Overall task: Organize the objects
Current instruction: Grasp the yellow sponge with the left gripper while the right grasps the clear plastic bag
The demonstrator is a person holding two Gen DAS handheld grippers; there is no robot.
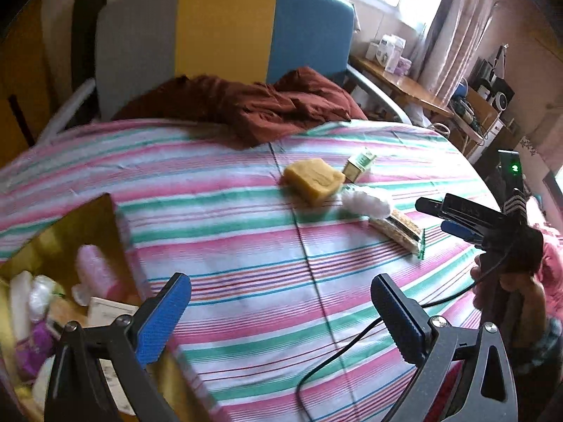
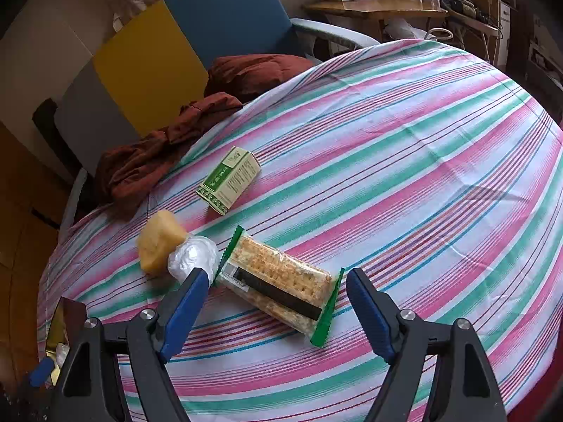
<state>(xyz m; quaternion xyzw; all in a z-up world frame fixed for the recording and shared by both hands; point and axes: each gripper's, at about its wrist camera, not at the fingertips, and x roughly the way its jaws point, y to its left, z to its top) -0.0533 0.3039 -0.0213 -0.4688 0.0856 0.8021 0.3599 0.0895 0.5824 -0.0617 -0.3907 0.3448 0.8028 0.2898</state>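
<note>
- On the striped bed (image 2: 404, 161): cracker pack (image 2: 281, 286), white plastic wad (image 2: 191, 256), yellow sponge (image 2: 158, 242), green-and-cream box (image 2: 230, 179), clustered together.
- Right tongs (image 2: 276, 311) spread wide, poised over the cracker pack, pads not touching it.
- Left tongs (image 1: 281, 313) open, nothing between the pads, over bare sheet.
- Gold-lined box (image 1: 63, 242) at the left, holding small packets and a pink bottle (image 1: 95, 267).
- Rust-red cloth (image 1: 246, 105) heaped by the headboard.
</note>
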